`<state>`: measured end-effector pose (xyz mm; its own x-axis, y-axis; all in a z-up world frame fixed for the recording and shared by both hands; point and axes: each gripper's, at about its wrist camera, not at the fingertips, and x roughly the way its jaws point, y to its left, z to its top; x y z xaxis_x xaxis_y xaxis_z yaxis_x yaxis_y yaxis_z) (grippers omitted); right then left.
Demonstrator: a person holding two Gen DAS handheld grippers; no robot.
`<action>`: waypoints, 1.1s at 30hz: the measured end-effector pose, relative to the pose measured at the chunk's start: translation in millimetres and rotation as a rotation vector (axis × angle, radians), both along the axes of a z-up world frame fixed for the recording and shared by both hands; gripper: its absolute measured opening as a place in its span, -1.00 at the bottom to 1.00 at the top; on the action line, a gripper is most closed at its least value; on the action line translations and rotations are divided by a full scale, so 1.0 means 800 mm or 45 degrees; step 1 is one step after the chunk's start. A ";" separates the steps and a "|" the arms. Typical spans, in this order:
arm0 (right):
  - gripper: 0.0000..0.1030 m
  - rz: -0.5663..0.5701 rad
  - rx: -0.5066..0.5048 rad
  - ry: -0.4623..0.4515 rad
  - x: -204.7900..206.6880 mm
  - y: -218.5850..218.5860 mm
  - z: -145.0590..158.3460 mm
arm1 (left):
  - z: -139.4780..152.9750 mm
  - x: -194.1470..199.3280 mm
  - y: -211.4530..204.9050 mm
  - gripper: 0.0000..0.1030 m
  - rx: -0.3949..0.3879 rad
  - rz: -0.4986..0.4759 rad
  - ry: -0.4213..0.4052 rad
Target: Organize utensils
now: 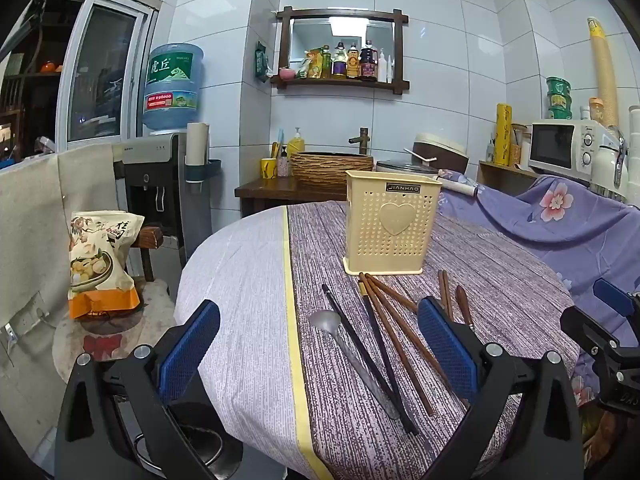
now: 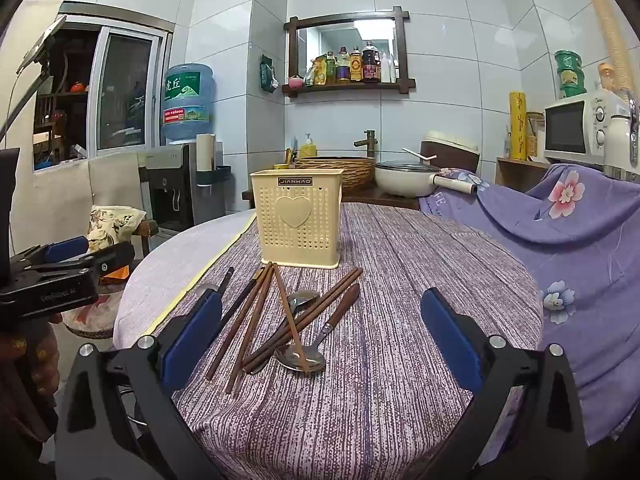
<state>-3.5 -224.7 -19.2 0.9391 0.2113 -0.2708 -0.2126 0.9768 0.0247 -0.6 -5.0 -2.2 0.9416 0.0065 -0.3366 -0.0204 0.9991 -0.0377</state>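
The utensils lie in a loose pile on the desk [image 2: 400,320], ahead of both hand-held grippers and short of the holder [image 2: 298,218], which stands upright just beyond the pile's far ends. The right hand-held gripper [image 2: 320,340] hangs above the near edge of the desk with its jaws spread wide and nothing between them; the pile sits ahead and a little to its left, nearer its left finger. There a spoon [image 2: 300,358] lies closest, bowl toward the gripper, with 1 chopstick [image 2: 290,320] crossing over that bowl. The brown chopsticks [image 2: 248,328] run mostly lengthwise, away from the gripper toward the holder, fanned slightly, so their long axes point nearly along the fingers rather than across them. The left hand-held gripper [image 1: 318,348] is likewise wide open and empty; from it the black chopsticks [image 1: 372,356] and a second spoon [image 1: 348,356] lie between its fingers, also running away toward the holder [image 1: 390,228]. Both grippers look about equally near the pile. My judgement: a grasp needs the wrist turned so the fingers close across a stick's axis, and crossed pieces may drag along.
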 end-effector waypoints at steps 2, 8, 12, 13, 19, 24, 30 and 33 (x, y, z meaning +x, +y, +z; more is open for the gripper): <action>0.91 0.001 0.000 0.001 0.000 0.000 0.000 | 0.000 0.000 0.000 0.88 -0.001 0.000 0.001; 0.91 0.001 -0.001 0.001 -0.001 0.000 0.000 | 0.000 0.000 -0.001 0.88 0.002 -0.001 0.002; 0.91 0.001 -0.001 0.001 -0.002 0.000 0.000 | 0.000 0.000 -0.001 0.88 0.001 -0.001 0.002; 0.91 0.001 -0.001 0.001 -0.002 0.000 0.000 | 0.000 0.000 -0.001 0.88 0.001 -0.001 0.002; 0.91 0.001 -0.001 0.003 -0.002 -0.001 0.002 | 0.000 0.000 -0.001 0.88 0.002 -0.001 0.002; 0.91 -0.007 -0.021 0.027 0.005 0.000 0.002 | -0.005 0.010 0.001 0.88 0.014 0.016 0.055; 0.91 -0.069 -0.048 0.176 0.049 -0.013 -0.016 | -0.023 0.048 0.018 0.88 -0.014 0.021 0.212; 0.91 -0.096 -0.025 0.272 0.075 -0.024 -0.025 | -0.028 0.065 0.020 0.88 0.012 0.008 0.256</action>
